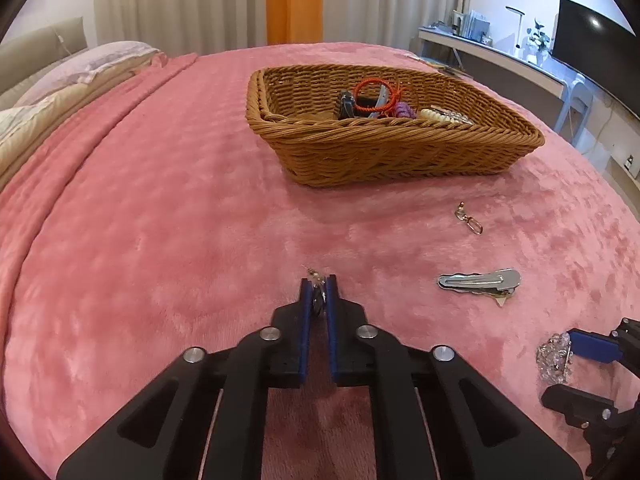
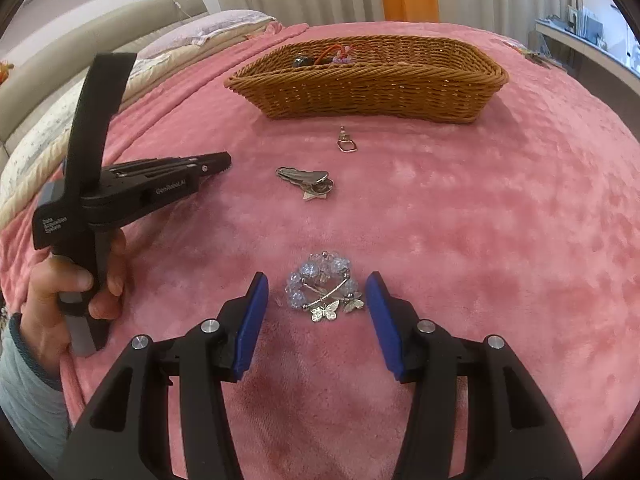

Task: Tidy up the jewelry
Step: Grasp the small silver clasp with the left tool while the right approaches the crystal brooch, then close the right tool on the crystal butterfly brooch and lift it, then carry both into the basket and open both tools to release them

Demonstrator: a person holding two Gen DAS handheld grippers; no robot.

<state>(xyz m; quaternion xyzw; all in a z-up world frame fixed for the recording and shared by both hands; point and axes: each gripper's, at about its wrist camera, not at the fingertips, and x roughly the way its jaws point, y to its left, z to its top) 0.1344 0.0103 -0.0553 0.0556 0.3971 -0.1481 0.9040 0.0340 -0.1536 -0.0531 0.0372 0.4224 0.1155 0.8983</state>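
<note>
The left gripper (image 1: 319,280) pinches a small metal trinket (image 1: 318,294); the basket (image 1: 360,152) sits at 12 o'clock. The right gripper (image 2: 316,280) gapes around the bead bracelet (image 2: 320,284). The trinket's thin grip could slip mid-carry into the blanket (image 1: 160,220).

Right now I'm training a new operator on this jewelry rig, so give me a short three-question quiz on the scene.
1. True or false: the right gripper is shut on the beaded bracelet.
2. Which gripper grips a small metal piece? A) left B) right
3. Fill in: the hair clip lies on the ____, outside the wicker basket.

Key: 1 false, it is open with the bracelet between its fingers; 2 A, the left gripper; 3 pink blanket.
</note>
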